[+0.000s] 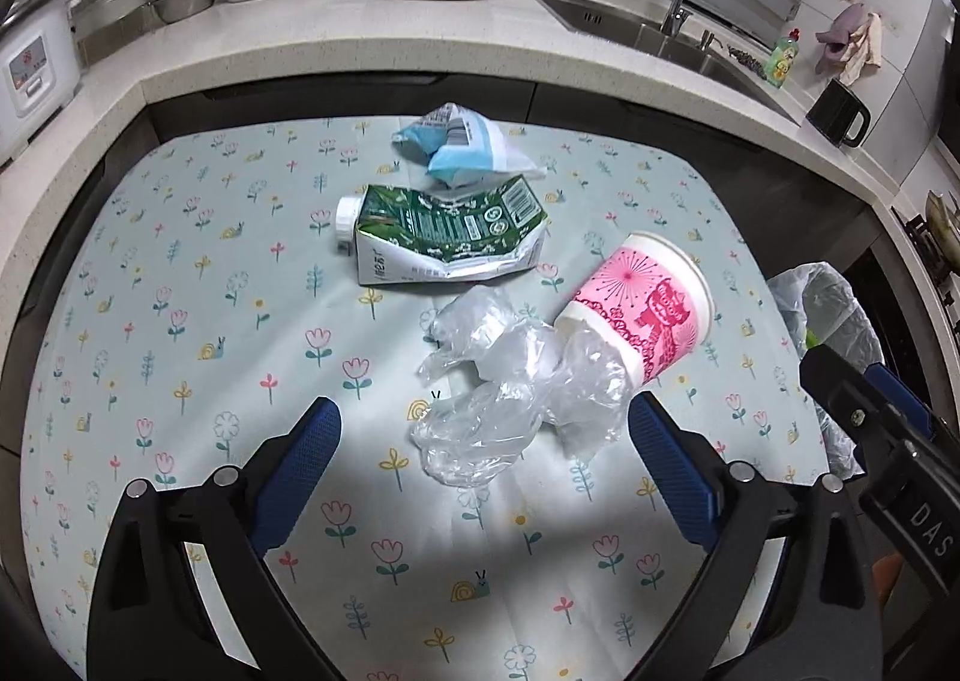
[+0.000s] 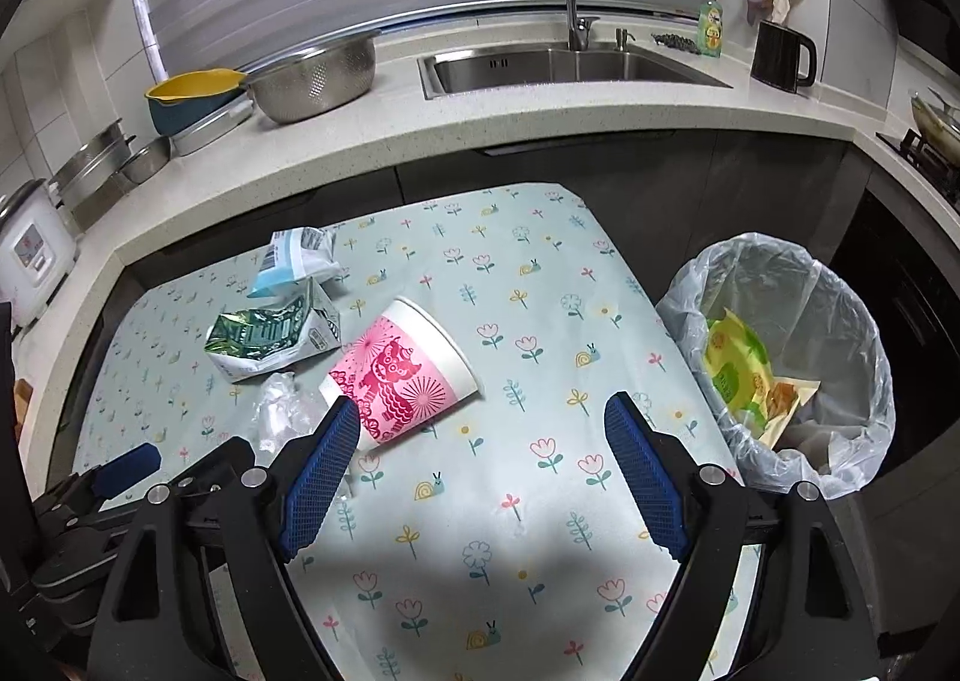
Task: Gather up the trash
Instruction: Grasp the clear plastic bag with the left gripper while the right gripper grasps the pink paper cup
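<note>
**Trash spread on the surface, bin partly filled**

Trash lies in a loose cluster on the flowered surface (image 1: pixel 180 273). Farthest from me is a crumpled blue-and-white wrapper (image 1: pixel 462 147); just in front of it, a crushed green carton (image 1: pixel 444 234) lies on its side with its white cap pointing left. Nearer still, a pink-and-white cup (image 1: pixel 648 306) lies tipped over, its open mouth facing away to the right and its base towards me. Crumpled clear plastic (image 1: pixel 498 381) sits against the cup's base and spreads to the left of it.

My left gripper (image 1: pixel 486 477) hangs over the surface with its jaws spread wide and nothing clamped; the clear plastic lies just beyond the gap between the blue pads, which do not touch it. No earlier picture shows me how the jaws got there.

My right gripper (image 2: pixel 480 471) is also released, jaws apart over bare cloth. Its left pad (image 2: pixel 324 471) overlaps the cup's base in the right wrist view, but I cannot tell whether it touches.

Off the right edge of the surface stands a bin (image 2: pixel 840 285) lined with a clear bag. Inside it lie a yellow-green packet (image 2: pixel 735 375) and an orange-printed wrapper (image 2: pixel 786 396) beside it; the rest of the bag's bottom looks grey and unclear.
</note>
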`<state>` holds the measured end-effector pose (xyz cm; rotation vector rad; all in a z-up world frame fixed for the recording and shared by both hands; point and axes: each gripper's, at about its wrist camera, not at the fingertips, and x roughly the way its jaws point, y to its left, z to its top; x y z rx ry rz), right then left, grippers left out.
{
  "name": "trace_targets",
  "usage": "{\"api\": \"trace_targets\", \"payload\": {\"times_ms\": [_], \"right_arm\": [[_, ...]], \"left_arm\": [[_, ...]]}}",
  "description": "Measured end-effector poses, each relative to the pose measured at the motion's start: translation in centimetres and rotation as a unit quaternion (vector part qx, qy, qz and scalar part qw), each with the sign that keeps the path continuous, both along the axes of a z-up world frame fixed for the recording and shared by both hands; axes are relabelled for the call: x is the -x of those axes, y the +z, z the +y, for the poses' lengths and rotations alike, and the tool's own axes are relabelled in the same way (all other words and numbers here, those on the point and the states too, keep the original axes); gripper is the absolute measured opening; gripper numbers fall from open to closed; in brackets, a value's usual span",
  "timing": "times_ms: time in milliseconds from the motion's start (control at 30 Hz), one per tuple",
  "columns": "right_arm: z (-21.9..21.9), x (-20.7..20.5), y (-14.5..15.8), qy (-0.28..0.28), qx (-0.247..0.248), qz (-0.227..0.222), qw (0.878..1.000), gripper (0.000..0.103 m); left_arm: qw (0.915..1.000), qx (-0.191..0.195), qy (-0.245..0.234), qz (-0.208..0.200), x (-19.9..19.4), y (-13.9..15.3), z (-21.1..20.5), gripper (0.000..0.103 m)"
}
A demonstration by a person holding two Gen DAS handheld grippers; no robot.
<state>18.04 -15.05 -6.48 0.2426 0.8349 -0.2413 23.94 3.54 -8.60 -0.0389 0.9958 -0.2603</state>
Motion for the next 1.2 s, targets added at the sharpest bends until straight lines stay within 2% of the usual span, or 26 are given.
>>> {"api": "trace_targets", "payload": {"times_ms": [400,500,533,600,700,800,1000,1200], "right_arm": [[-0.9,-2.3,-3.4,-0.007,-0.019,0.027,0.999,0.08],[-0.9,-2.9,-4.0,-0.007,-0.025,0.031,0.999,0.08],[-0.8,-3.1,-4.1,-0.006,-0.027,0.032,0.999,0.08],[-0.7,-3.4,-4.4,-0.005,-0.03,0.033,0.999,0.08],[-0.3,-3.8,-4.7,-0.002,-0.033,0.034,0.999,0.08],[0.0,-4.1,-4.8,0.0,-0.036,0.034,0.999,0.08],[0.6,-4.3,-4.8,0.003,-0.042,0.034,0.999,0.08],[0.5,-4.7,-5.3,-0.001,-0.072,0.036,0.997,0.08]], "left_arm": [[0.9992,0.0,-0.03,0.028,-2.6,-4.1,-2.5,0.09],[0.9982,0.017,-0.042,0.039,-3.3,-4.7,-2.7,0.079],[0.9976,0.024,-0.047,0.044,-3.5,-4.8,-2.7,0.07],[0.9961,0.035,-0.055,0.059,-3.8,-5.2,-2.7,0.057],[0.9962,0.033,-0.059,0.055,-4.0,-5.3,-2.7,0.036],[0.996,0.034,-0.06,0.057,-4.1,-5.3,-2.3,0.021],[0.9971,0.038,-0.037,0.054,-3.8,-4.6,0.0,0.017],[0.9977,0.037,-0.015,0.054,-3.5,-4.3,2.0,0.017]]}}
